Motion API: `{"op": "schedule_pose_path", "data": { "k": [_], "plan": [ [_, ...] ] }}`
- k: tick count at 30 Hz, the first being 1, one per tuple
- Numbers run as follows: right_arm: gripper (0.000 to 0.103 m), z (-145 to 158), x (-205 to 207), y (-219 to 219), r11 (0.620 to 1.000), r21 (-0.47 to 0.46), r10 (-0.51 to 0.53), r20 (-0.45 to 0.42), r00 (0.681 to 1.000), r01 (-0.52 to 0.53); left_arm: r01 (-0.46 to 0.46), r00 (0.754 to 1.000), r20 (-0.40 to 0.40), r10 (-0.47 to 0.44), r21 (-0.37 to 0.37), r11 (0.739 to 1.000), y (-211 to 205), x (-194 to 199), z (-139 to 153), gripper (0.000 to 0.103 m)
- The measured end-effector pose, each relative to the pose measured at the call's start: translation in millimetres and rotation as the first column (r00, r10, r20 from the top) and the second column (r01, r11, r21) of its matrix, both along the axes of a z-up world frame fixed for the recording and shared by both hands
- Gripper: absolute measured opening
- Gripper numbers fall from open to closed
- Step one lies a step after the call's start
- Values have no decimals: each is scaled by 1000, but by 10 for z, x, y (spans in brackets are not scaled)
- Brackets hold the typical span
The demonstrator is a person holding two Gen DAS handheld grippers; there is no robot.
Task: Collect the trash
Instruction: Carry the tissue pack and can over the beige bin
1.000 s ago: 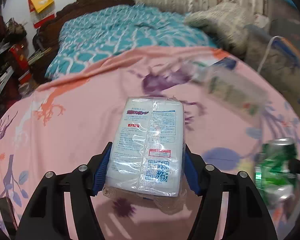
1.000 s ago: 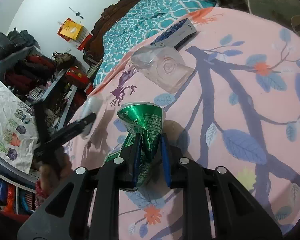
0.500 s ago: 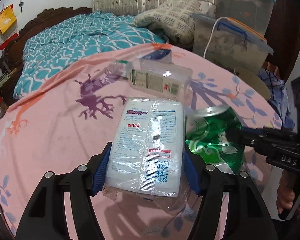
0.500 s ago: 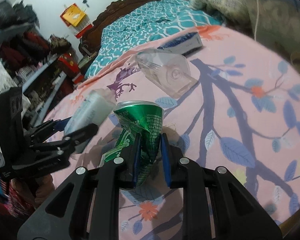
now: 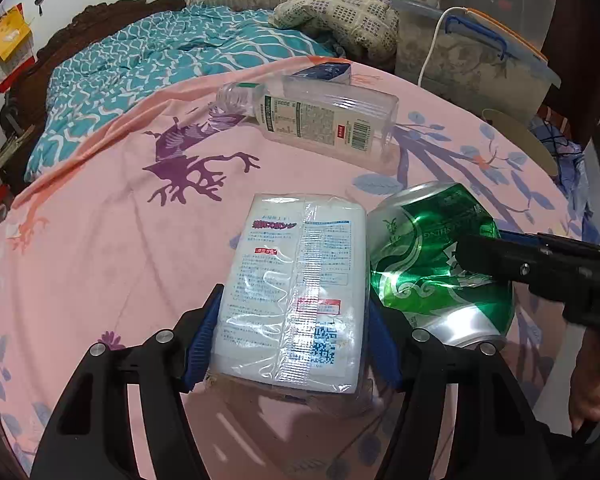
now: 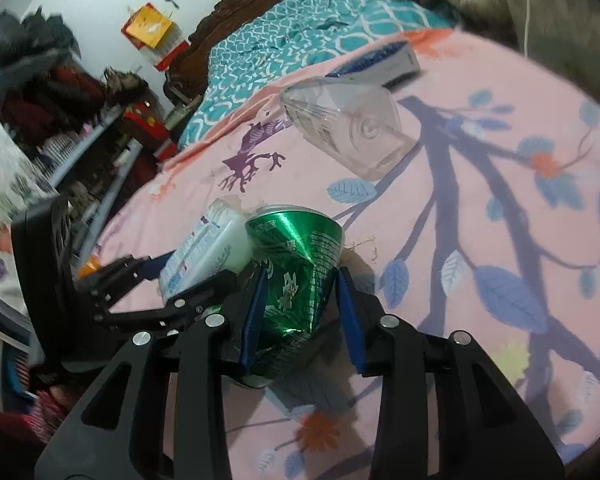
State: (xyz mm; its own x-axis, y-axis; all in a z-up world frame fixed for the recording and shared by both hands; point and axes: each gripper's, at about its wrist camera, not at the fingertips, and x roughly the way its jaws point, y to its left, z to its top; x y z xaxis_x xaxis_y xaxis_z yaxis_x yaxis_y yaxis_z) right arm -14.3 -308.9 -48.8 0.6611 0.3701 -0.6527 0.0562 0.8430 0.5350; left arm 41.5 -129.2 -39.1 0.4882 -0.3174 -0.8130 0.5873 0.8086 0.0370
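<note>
A white plastic-wrapped tissue pack (image 5: 296, 280) sits between the blue pads of my left gripper (image 5: 294, 300), which is shut on it just above the pink floral sheet (image 5: 100, 260). Right beside the pack, touching it, is a crushed green can (image 5: 432, 264). In the right wrist view the can (image 6: 296, 264) stands between the pads of my right gripper (image 6: 300, 280). Its jaws are opening, and a gap shows between the right pad and the can. The pack (image 6: 208, 248) and the left gripper (image 6: 196, 268) come in from the left.
A clear plastic bottle (image 5: 320, 120) lies on its side farther up the sheet, with a blue-and-white box (image 5: 328, 72) behind it. A teal quilt (image 5: 180, 64) covers the far bed. Storage bins (image 5: 480, 56) stand at the right, and cluttered shelves (image 6: 80, 120) at the left.
My left gripper carried the tissue pack across until it rests against the can. The right gripper's jaws, tight on the can before, have spread and a gap shows.
</note>
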Motion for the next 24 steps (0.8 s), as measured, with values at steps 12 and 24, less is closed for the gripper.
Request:
{"op": "schedule_pose_path", "data": {
  "k": [12,24],
  "plan": [
    [23,74,-298,-752,978,138,-168,68,983,158,127,991,43,-125,-52,990,-500,-8,389,62],
    [23,178,-1136,-2342,844,146,-535,155,830,517,431,902,31,-430,-41,901,-2453,-97,726,62]
  ]
}}
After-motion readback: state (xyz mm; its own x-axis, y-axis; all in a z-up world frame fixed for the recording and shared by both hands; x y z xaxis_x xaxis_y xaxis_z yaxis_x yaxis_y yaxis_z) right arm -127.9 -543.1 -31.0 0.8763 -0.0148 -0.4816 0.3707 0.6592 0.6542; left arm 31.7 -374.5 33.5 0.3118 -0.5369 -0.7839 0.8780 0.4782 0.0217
